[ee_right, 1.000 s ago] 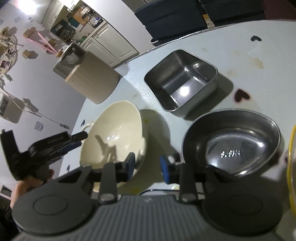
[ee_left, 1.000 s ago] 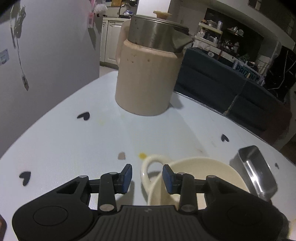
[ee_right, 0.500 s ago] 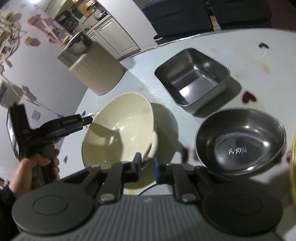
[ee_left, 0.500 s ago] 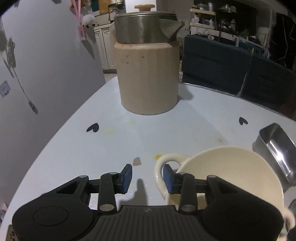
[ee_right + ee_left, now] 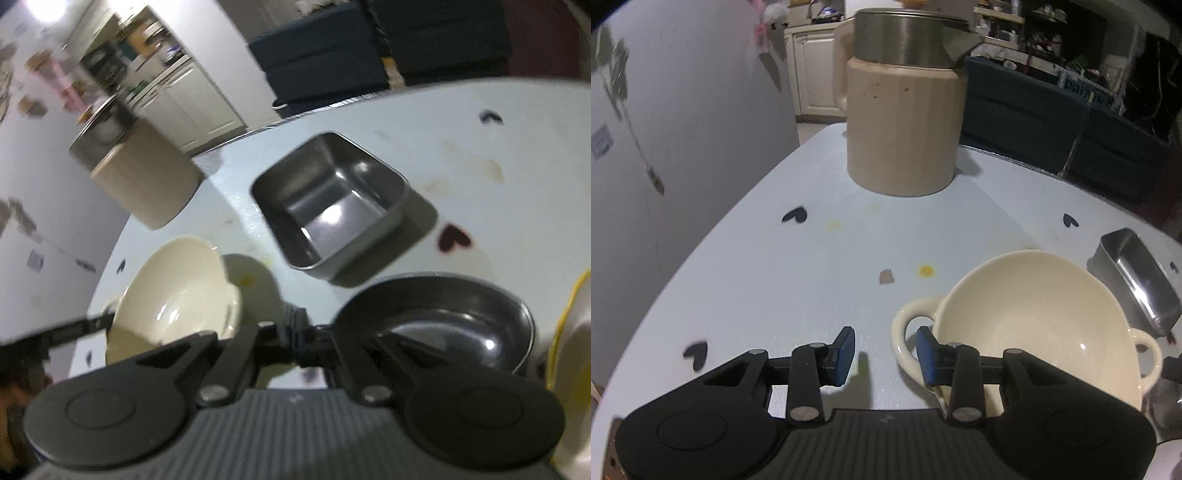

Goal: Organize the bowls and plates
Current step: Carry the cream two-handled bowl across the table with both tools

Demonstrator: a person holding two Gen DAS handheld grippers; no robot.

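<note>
The cream bowl (image 5: pixel 1027 325) with two loop handles stands on the pale blue table (image 5: pixel 798 266), just in front of your two grippers. In the left wrist view, one loop handle lies between the pads of your left gripper (image 5: pixel 884 354), which is partly open; the pads stand on each side of the handle but I cannot see them press on it. Your right gripper (image 5: pixel 297 341) has its jaws fully together with nothing between them, and its tip is in the gap between the cream bowl (image 5: pixel 173 299) and the round steel bowl (image 5: pixel 443 325). Behind these two stands the square steel tray (image 5: pixel 328 203), apart from both. Further back, near the table edge, is the beige kettle (image 5: pixel 903 125) with a steel top. At the right border of the right wrist view a yellow-rimmed dish (image 5: pixel 569 332) shows only partly.
</note>
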